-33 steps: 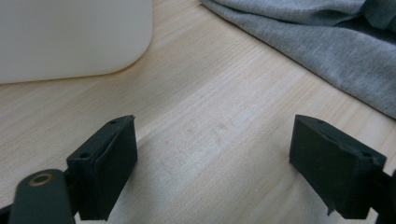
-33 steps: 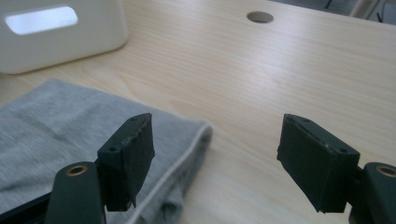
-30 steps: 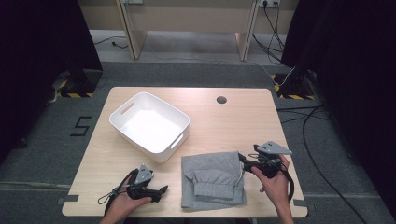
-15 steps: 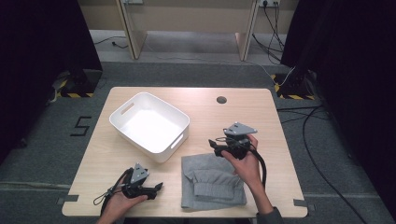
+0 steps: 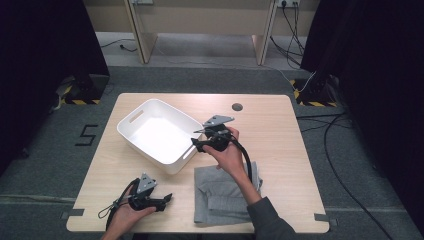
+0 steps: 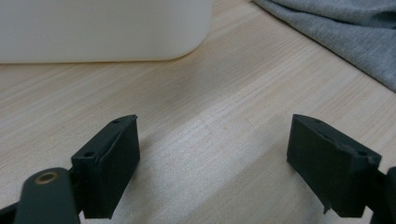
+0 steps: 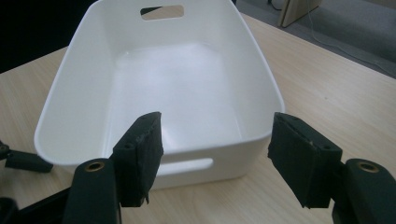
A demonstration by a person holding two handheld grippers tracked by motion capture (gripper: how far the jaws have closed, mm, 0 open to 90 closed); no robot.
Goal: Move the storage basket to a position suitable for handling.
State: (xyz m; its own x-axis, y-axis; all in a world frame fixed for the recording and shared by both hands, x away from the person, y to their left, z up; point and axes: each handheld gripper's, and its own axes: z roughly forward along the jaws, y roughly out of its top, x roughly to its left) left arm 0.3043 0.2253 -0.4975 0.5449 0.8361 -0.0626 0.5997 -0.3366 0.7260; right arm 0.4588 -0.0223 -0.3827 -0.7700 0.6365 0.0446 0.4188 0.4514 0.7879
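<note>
We are bringing the right tool [image 5: 198,141] to the white bin's [image 5: 131,136] near handle wall, its jaws half open, just closing, and gripping nothing. The left tool [image 5: 165,199] is resting wide open and empty on the worktop [image 5: 280,135], beside the folded grey cloth [image 5: 220,200].

White bin [image 5: 159,136], grey cloth [image 5: 222,195], black tongs [image 5: 196,143], pale wood table [image 5: 280,145]

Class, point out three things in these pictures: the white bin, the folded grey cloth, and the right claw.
white bin [image 5: 131,131], high view, on its far left rim.
folded grey cloth [image 5: 220,200], high view, on its middle fold.
right claw [image 7: 215,156], right gripper view, midway between its open fingertips.
</note>
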